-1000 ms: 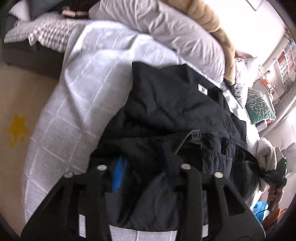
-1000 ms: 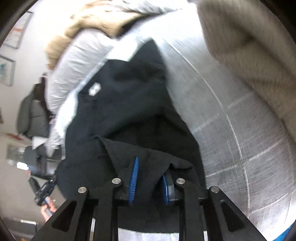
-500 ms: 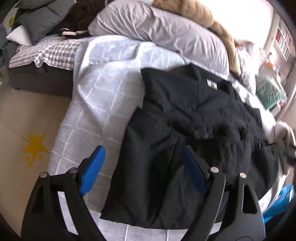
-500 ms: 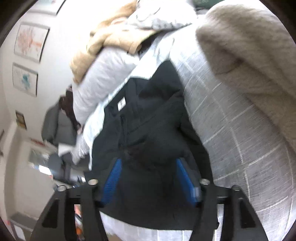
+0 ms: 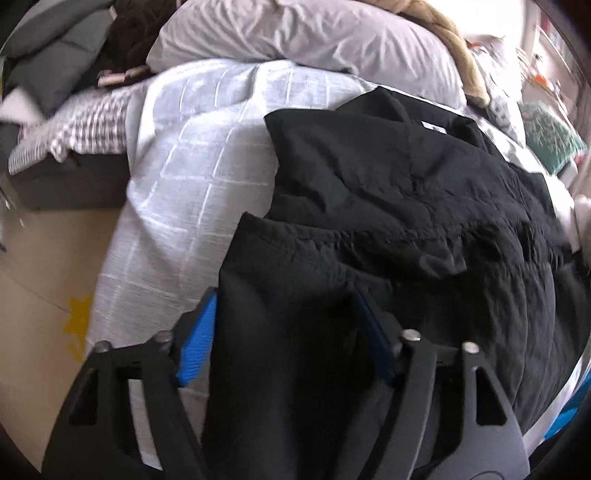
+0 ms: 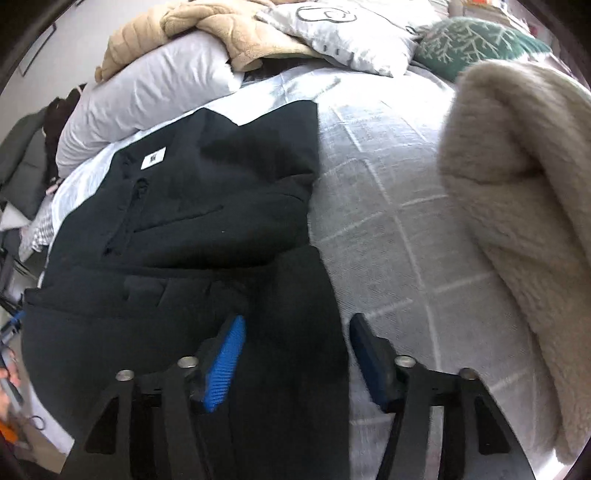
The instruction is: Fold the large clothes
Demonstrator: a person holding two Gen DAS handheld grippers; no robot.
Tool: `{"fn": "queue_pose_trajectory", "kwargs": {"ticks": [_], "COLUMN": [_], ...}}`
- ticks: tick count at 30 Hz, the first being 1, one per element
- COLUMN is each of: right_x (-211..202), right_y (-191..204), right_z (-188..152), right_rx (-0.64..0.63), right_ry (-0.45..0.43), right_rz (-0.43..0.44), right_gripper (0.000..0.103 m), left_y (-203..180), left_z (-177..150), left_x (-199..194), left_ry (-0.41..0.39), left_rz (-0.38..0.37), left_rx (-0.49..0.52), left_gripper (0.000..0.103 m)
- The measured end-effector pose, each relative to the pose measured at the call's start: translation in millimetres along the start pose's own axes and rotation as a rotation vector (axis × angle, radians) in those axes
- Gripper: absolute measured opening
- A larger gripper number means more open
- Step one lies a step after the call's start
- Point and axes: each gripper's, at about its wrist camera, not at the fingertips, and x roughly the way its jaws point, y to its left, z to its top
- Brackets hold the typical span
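Note:
A large black jacket [image 5: 388,206] lies on the grey checked bedspread [image 5: 192,177], its lower part folded up over the body. A white neck label shows near the collar [image 6: 153,158]. My left gripper [image 5: 284,332] is open, its blue pads either side of the jacket's left near edge. My right gripper [image 6: 295,354] is open over the jacket's [image 6: 207,221] right near corner, one pad above the cloth and one above the bedspread [image 6: 388,229]. Neither holds the cloth.
A grey pillow [image 5: 303,33] and a tan blanket [image 6: 221,26] lie at the bed's head. A cream fleece garment [image 6: 517,206] lies at the right. A green cushion [image 6: 476,40] is at the back. The floor with a yellow star [image 5: 77,317] is left of the bed.
Both grippers were shut on the jacket's hem a second ago. They have since let go and opened, and the folded-up part now rests on the jacket.

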Motion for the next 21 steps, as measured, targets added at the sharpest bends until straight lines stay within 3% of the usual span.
{"fn": "queue_pose_trajectory", "kwargs": {"ticks": [1,2,3,9,13,17,21], "right_x": [2.8,5.3,6.3,-27.4,-62.3,-98.1,-106.9], "right_y": [2.8,5.6,7.0,9.8,20.7,29.6,33.7], "right_z": [-0.4,-0.6,-0.4,1.7,6.1,26.2,61.1], "right_rx": [-0.007,-0.022,-0.036,-0.018,-0.027,-0.004,0.007], "right_ry": [-0.002,-0.007,-0.007,-0.129,-0.265,-0.402,-0.492], "right_rz": [-0.016,-0.046,-0.054,-0.105,-0.153,-0.182,-0.197], "right_gripper": [0.030,0.019,0.011,0.006,0.006,0.006,0.006], "left_y": [2.3,7.4,11.8,36.6,24.8,18.4,13.8], "left_z": [-0.1,-0.3,-0.7,-1.7,16.0,52.5,103.3], "left_x": [2.9,4.8,4.0,-52.7,-89.0,-106.1,-92.3], "left_ry": [0.013,0.022,0.018,-0.192,-0.330,-0.429,-0.449], "left_rz": [-0.006,-0.003,-0.006,-0.087,-0.078,-0.097,-0.083], "left_rx": [-0.020,-0.050,-0.073,-0.218,-0.211,-0.248,-0.257], "left_gripper": [0.039,0.013,0.009,0.007,0.006,0.006,0.006]}}
